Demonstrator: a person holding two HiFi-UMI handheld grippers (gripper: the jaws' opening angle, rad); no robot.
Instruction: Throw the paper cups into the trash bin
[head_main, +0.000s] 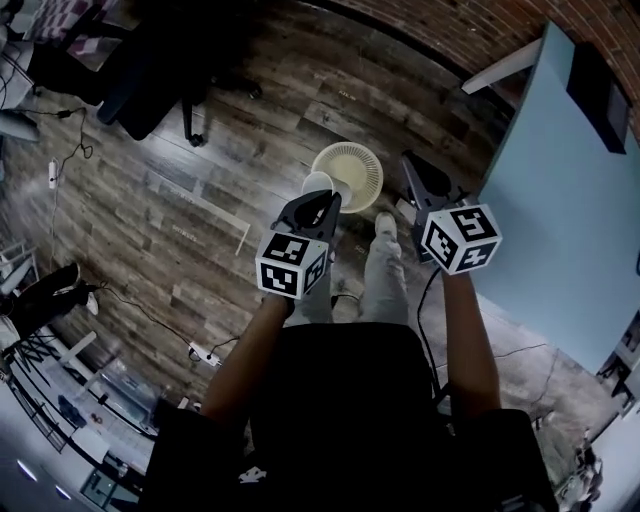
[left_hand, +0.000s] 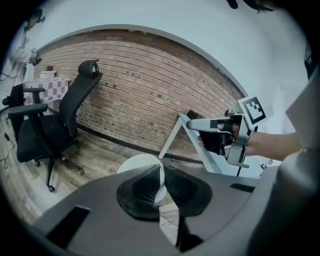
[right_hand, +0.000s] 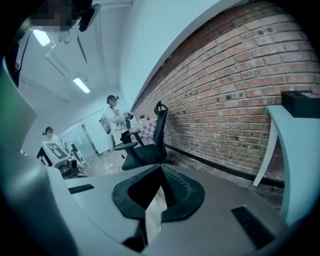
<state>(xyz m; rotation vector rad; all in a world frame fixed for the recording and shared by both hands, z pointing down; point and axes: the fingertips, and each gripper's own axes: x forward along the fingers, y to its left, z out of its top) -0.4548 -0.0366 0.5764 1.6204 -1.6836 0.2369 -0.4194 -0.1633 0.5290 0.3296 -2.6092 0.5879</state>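
Left gripper view, left claw (left_hand: 161, 172) pinching paper cup (left_hand: 137, 162), right claw (right_hand: 161, 172) seemingly closed

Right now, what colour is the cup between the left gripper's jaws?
White; the paper cup shows best in the left gripper view.

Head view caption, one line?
Left gripper holds a paper cup by the trash bin on wooden floor.

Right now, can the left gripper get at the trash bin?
Likely yes: the left gripper holds the cup at the edge of the open trash bin, with nothing between them.
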